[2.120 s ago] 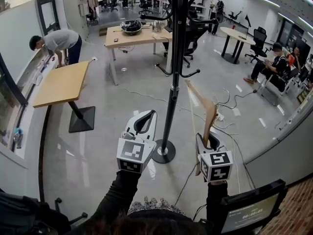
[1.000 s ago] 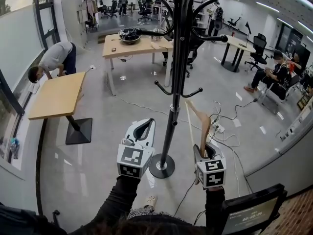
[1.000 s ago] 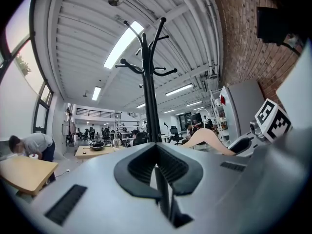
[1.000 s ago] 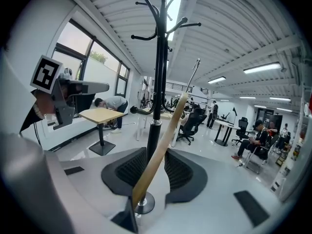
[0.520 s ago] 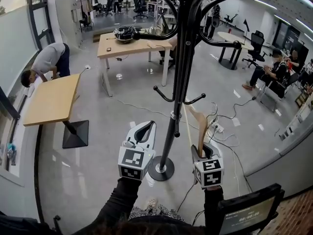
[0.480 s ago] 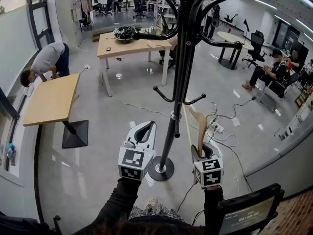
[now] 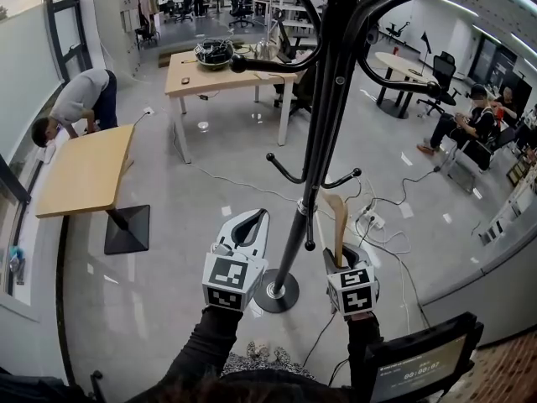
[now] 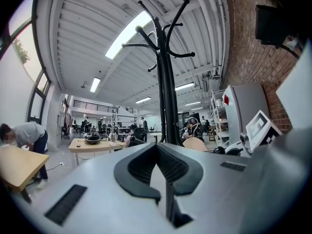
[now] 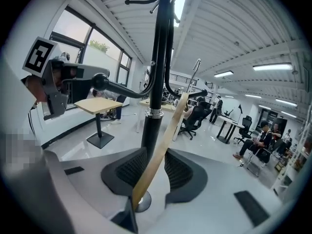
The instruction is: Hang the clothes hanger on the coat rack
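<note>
1. Nearest us, our left tongs (image 7: 249,220) are held upright just left of the coat rack (image 7: 315,162). The left gripper view shows them clenched, pads meeting, with nothing between them.
2. Our right tongs (image 7: 341,259) stand just right of the pole. The right gripper view shows them (image 9: 155,168) grasping the wooden hanger (image 9: 160,152) by one end.
3. The hanger (image 7: 336,218) rises from those tongs, tilted, close beside the pole and just under the rack's low hooks (image 7: 342,179). We cannot tell whether it touches one; it hangs on none.
4. The rack's round base (image 7: 277,292) sits on the grey floor (image 7: 185,217) between the two tongs, and its curved upper arms spread overhead.
5. Farther off on the left is a wooden tabletop (image 7: 84,170), with a person (image 7: 80,103) bending beside it. A second tabletop (image 7: 222,74) stands beyond, and a seated person (image 7: 470,120) is at far right.
</note>
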Motion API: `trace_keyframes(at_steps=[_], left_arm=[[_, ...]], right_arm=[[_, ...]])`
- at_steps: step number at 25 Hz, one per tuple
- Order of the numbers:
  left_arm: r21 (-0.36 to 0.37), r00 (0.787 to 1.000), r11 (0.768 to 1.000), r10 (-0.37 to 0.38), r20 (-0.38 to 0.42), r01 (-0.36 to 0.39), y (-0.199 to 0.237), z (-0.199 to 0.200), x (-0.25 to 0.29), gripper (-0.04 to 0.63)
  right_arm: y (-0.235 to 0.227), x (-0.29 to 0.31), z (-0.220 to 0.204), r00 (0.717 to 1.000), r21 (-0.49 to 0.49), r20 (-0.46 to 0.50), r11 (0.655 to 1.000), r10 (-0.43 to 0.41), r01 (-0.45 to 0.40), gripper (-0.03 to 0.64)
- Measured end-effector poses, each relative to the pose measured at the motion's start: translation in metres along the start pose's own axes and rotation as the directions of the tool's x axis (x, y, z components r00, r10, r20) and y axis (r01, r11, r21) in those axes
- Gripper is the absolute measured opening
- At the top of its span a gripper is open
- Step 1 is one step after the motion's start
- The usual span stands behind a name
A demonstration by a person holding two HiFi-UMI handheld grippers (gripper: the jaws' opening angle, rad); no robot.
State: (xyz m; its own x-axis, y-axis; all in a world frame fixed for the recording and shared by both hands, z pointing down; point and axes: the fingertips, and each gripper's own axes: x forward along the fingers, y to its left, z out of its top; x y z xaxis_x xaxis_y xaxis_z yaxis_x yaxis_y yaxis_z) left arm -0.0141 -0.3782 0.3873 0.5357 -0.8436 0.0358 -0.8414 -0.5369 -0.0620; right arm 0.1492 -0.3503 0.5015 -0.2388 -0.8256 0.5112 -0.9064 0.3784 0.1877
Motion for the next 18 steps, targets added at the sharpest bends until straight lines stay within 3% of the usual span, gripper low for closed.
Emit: trace_keyframes(at_steps=[18], left_arm=[[-0.023, 0.999, 0.999, 0.035, -0.036, -0.036, 0.038, -0.021, 0.016, 0.006]], right_arm=[[0.001, 0.063, 0.000, 0.998, -0.041, -0.047, 0.998, 0.044, -0.046, 0.126]])
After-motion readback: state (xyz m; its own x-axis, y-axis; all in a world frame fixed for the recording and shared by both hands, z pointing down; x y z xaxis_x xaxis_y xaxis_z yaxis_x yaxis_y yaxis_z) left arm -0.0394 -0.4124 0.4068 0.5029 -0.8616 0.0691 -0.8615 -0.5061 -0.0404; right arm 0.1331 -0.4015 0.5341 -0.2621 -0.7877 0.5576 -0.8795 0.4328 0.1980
